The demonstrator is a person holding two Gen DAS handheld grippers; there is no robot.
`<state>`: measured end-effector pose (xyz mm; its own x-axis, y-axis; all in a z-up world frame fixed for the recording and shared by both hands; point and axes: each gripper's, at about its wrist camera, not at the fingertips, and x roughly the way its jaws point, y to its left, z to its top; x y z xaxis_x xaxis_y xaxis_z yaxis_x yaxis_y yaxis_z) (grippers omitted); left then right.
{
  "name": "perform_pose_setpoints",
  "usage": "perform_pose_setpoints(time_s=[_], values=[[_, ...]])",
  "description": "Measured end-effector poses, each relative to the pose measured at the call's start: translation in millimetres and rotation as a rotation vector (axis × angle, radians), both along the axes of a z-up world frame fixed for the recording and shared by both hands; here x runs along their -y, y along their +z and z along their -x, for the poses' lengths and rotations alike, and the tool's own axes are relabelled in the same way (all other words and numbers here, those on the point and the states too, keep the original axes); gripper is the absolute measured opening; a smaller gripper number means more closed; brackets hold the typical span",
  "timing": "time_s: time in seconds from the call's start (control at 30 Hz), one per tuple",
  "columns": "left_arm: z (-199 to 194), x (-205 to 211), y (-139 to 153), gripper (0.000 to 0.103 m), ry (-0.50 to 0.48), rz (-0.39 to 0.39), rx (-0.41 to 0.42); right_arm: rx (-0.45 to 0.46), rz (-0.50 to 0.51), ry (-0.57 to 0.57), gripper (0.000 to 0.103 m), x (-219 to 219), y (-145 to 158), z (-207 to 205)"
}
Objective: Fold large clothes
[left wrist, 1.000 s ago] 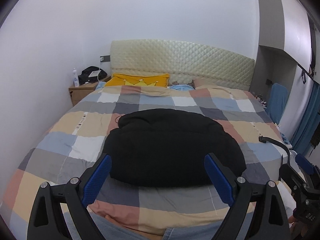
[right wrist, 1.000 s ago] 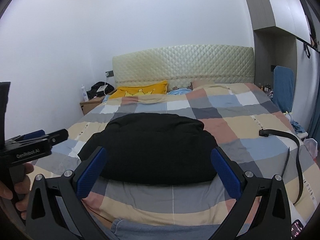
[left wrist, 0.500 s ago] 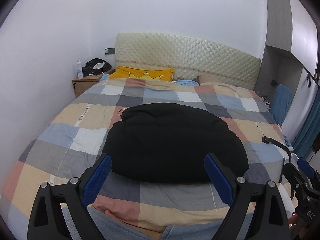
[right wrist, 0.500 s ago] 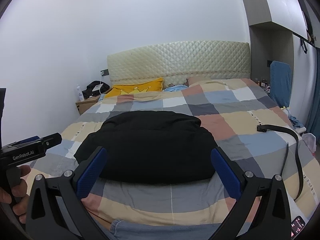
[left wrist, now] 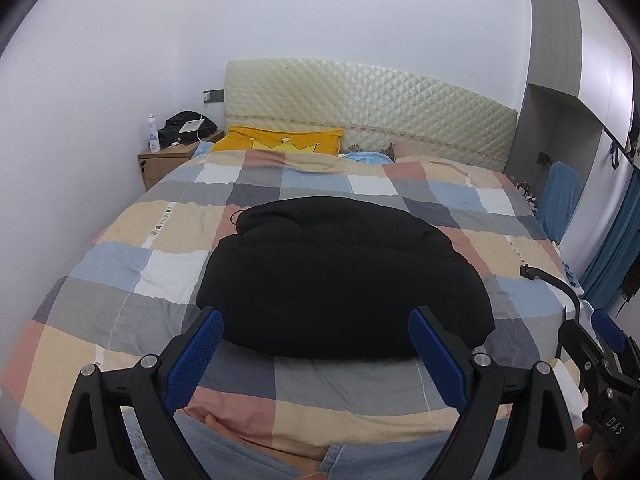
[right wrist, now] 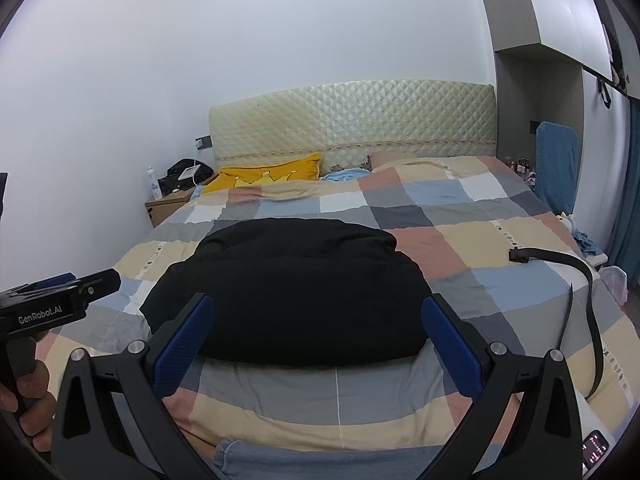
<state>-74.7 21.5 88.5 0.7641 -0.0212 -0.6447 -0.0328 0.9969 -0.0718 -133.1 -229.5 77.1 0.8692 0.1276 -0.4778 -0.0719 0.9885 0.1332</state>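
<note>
A black puffy jacket [left wrist: 340,280] lies folded into a rounded bundle in the middle of the checked bed cover [left wrist: 120,264]; it also shows in the right wrist view [right wrist: 288,288]. My left gripper [left wrist: 316,320] is open and empty, held above the near edge of the bed, short of the jacket. My right gripper [right wrist: 318,308] is open and empty too, at the same near edge. The left gripper [right wrist: 100,282] shows at the left of the right wrist view, and the right gripper [left wrist: 600,336] at the right of the left wrist view.
A black belt [right wrist: 576,276] lies on the bed's right side. A yellow pillow [left wrist: 280,145] and a padded headboard [left wrist: 360,104] are at the far end. A wooden nightstand [left wrist: 168,160] with a bottle stands at the far left. A blue chair [right wrist: 556,164] stands right.
Both grippers have risen a little and tilted down, so the jacket and bed sit slightly lower in view. Both stay open and empty. The jacket has not moved.
</note>
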Motion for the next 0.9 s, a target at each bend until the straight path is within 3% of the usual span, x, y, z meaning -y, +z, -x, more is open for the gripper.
perform_pose_setpoints(time_s=[0.9], values=[[9.6,2.6,5.1,0.094,-0.018,0.016,0.011,-0.001,0.017,-0.018,0.103,-3.4,1.0,2.9]])
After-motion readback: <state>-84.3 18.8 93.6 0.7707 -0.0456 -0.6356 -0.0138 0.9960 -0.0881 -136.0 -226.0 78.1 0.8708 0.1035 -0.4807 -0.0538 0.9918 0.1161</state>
